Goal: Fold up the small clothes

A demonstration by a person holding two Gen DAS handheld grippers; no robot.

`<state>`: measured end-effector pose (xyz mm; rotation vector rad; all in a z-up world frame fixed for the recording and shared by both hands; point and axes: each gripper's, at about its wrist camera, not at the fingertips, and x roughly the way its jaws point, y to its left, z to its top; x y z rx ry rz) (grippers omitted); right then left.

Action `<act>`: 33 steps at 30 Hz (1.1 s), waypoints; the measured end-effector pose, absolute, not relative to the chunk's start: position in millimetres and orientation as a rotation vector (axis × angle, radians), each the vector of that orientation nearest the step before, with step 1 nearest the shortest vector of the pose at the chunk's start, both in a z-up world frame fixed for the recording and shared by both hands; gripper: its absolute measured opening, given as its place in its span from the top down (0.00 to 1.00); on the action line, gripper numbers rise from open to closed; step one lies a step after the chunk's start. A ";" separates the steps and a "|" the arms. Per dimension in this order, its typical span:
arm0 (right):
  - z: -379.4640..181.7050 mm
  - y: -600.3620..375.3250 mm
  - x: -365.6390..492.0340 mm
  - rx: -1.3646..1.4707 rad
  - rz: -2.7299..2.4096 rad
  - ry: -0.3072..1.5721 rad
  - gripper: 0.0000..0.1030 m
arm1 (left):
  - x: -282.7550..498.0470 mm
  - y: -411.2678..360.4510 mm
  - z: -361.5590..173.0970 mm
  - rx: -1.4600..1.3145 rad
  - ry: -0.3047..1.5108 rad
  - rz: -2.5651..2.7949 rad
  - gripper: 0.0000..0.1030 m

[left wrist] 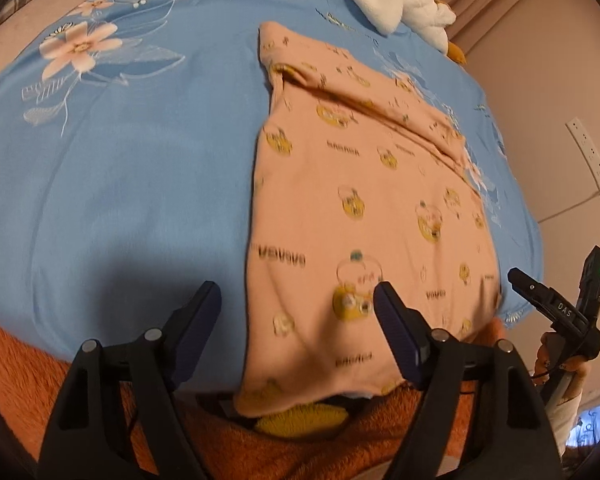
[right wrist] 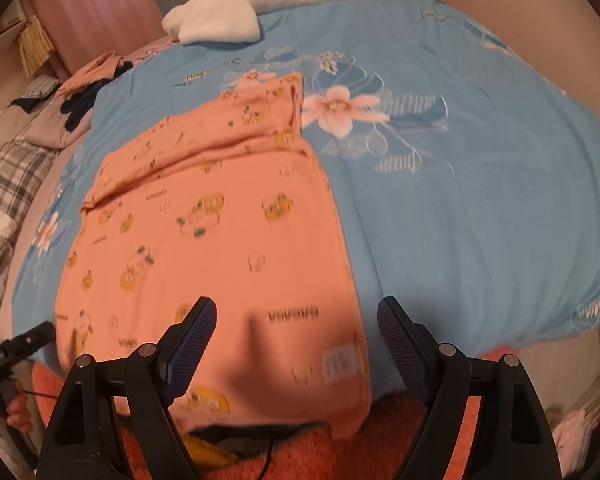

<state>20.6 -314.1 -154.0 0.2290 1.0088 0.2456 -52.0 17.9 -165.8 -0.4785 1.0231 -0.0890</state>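
A small peach-pink garment (left wrist: 364, 216) printed with yellow cartoon figures lies on the blue floral bedspread (left wrist: 140, 184), sleeves folded in, its near hem hanging over the bed's front edge. My left gripper (left wrist: 298, 300) is open and empty, hovering over the garment's near left edge. In the right wrist view the same garment (right wrist: 220, 240) lies flat, a white label near its right hem. My right gripper (right wrist: 296, 316) is open and empty above the garment's near right part. The right gripper also shows at the right edge of the left wrist view (left wrist: 556, 304).
An orange fuzzy cover (left wrist: 28, 360) lies below the bed's front edge. A white plush toy (right wrist: 240, 12) rests at the far end of the bed. A pile of clothes (right wrist: 88, 80) and a plaid pillow (right wrist: 12, 176) lie beyond the bedspread. A wall power strip (left wrist: 590, 156) is at right.
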 end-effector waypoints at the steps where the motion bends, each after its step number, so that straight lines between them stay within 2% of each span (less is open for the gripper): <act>1: -156.0 -315.5 16.8 0.238 0.248 1.013 0.20 | -55.0 16.5 -166.8 -0.477 1.022 -0.097 0.25; 19: -205.3 -328.1 -10.3 0.274 0.270 1.127 0.20 | -89.8 -7.5 -183.0 -0.420 1.005 -0.097 0.29; 25: -217.3 -332.4 -8.2 0.325 0.339 1.138 0.29 | -95.0 -14.7 -194.4 -0.446 1.023 -0.107 0.32; 28: -225.1 -336.2 -7.9 0.380 0.382 1.165 0.40 | -96.0 -15.8 -201.6 -0.446 1.039 -0.093 0.44; 29: -225.4 -336.8 -8.6 0.385 0.393 1.170 0.44 | -95.8 -16.4 -201.8 -0.438 1.044 -0.087 0.50; 30: -225.6 -336.8 -9.9 0.382 0.405 1.177 0.54 | -95.7 -16.9 -202.8 -0.424 1.053 -0.079 0.58; 31: -224.7 -336.1 -11.0 0.377 0.416 1.181 0.70 | -95.2 -17.7 -203.0 -0.410 1.064 -0.068 0.64; 32: -223.2 -335.0 -12.8 0.368 0.428 1.182 0.78 | -94.7 -18.2 -203.3 -0.406 1.075 -0.068 0.78; 33: -221.6 -333.7 -14.7 0.354 0.435 1.182 0.88 | -94.6 -18.2 -203.3 -0.413 1.080 -0.083 0.96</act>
